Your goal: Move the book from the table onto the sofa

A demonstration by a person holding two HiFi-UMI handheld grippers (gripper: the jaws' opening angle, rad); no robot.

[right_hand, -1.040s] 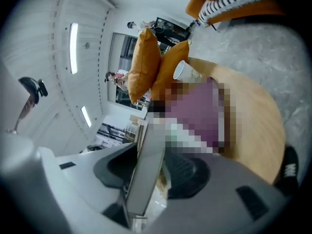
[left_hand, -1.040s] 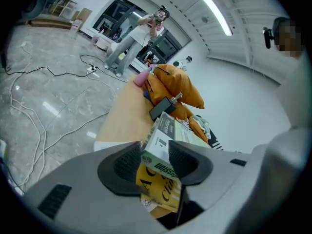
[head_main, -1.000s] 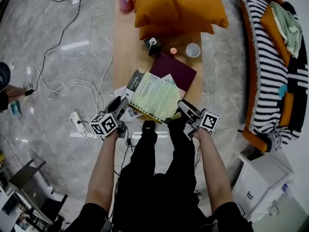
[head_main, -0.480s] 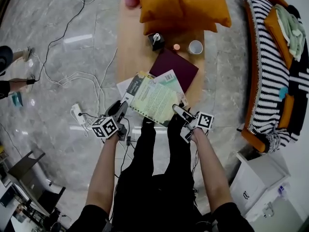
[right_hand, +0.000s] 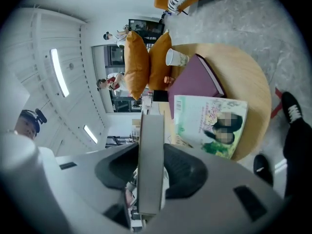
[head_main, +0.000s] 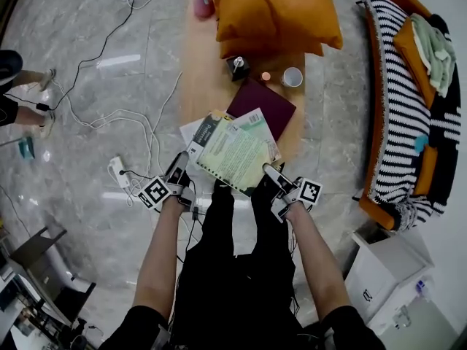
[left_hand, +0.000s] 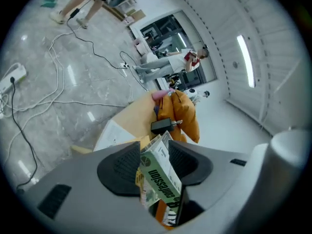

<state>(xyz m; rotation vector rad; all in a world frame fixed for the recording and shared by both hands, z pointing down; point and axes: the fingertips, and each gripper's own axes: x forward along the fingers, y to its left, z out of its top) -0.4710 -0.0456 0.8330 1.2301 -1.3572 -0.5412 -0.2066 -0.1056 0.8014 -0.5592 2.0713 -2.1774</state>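
A green-covered book [head_main: 232, 155] hangs over the near end of the wooden table [head_main: 201, 86], held from both sides. My left gripper [head_main: 181, 168] is shut on its left corner; in the left gripper view the book [left_hand: 161, 179] stands on edge between the pads. My right gripper [head_main: 271, 175] has the right corner, and its jaws are closing on the book's grey edge [right_hand: 150, 165], which fills the gap. The sofa [head_main: 379, 195], orange under a striped blanket, stands at the right.
Under the held book lie a maroon book [head_main: 261, 106], a green magazine [right_hand: 209, 123] and white papers. Farther back sit a cup [head_main: 292, 76], a small black object [head_main: 237, 67] and orange cushions [head_main: 273, 9]. Cables and a power strip [head_main: 117, 172] cross the floor at left; a white cabinet [head_main: 379, 268] stands lower right.
Both grippers have drawn the book a little toward me and upward, rolling as they came. The hands now sit slightly closer together.
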